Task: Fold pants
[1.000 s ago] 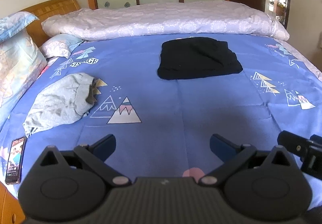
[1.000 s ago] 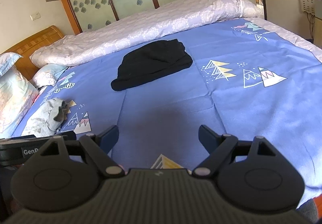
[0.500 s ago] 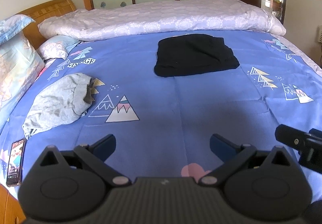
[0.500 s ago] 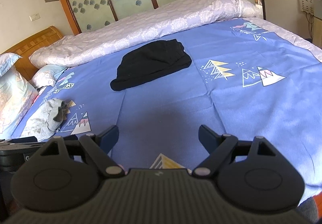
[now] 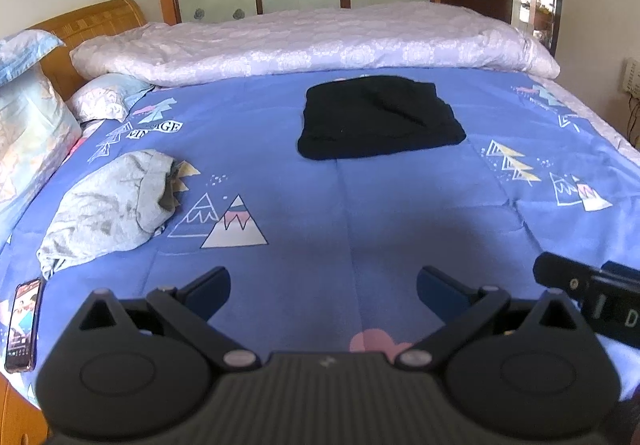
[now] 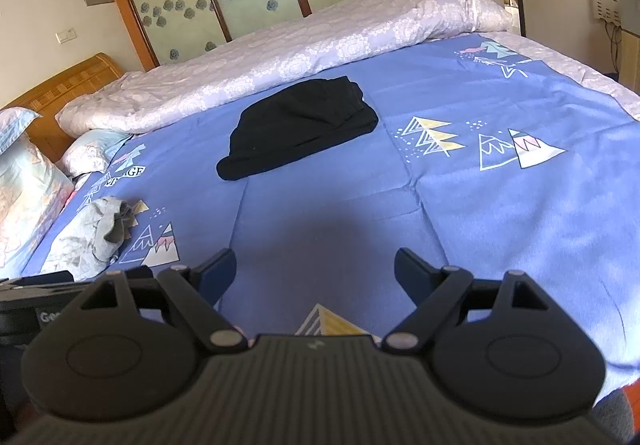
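Observation:
Black pants [image 5: 380, 117] lie folded in a compact rectangle on the blue bedsheet [image 5: 320, 213], far in front of both grippers; they also show in the right wrist view [image 6: 298, 127]. My left gripper [image 5: 323, 291] is open and empty, held above the near part of the bed. My right gripper [image 6: 315, 271] is open and empty too, beside it; its body shows at the right edge of the left wrist view [image 5: 592, 297].
A crumpled grey garment [image 5: 112, 205] lies at the left of the bed. A phone [image 5: 23, 319] lies at the near left edge. Pillows [image 5: 28, 133] and a wooden headboard [image 5: 92, 25] stand left. A rolled white quilt [image 5: 312, 41] runs along the far side.
Both grippers have drawn back and lifted slightly from the bed; the folded black pants look a little farther away. Both stay open and empty.

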`<state>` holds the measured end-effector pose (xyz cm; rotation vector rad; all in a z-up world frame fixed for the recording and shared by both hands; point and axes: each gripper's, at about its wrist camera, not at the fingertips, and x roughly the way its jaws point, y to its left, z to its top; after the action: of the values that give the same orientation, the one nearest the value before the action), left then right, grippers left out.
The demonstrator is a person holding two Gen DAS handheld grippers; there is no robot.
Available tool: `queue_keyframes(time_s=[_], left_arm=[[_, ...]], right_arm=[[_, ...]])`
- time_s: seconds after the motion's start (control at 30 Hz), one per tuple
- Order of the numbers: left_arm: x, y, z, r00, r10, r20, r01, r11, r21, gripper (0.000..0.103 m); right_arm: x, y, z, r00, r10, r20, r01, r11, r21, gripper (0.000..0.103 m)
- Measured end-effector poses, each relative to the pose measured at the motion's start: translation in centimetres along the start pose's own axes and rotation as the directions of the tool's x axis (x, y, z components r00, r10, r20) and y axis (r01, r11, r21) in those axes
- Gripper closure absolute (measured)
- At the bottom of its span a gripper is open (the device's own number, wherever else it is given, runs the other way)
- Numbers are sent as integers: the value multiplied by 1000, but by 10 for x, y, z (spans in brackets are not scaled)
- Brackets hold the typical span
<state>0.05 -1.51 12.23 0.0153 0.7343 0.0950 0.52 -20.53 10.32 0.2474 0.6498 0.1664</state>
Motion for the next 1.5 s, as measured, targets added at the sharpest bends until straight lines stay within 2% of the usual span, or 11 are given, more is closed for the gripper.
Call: queue_keyframes(time_s=[0.2, 0.5, 1.5], left_arm=[[1, 0, -1, 1000, 26, -15, -26, 1000, 6, 0], [1, -6, -2, 1000, 11, -20, -11, 1000, 28, 0], [2, -8, -4, 999, 30, -34, -29, 999, 41, 0]], right_arm=[[0, 1, 0, 1000, 0, 0, 0, 1000, -5, 15], [1, 1, 0, 1000, -1, -2, 1, 1000, -4, 15], [5, -1, -3, 1000, -3, -9, 3, 1000, 7, 15]])
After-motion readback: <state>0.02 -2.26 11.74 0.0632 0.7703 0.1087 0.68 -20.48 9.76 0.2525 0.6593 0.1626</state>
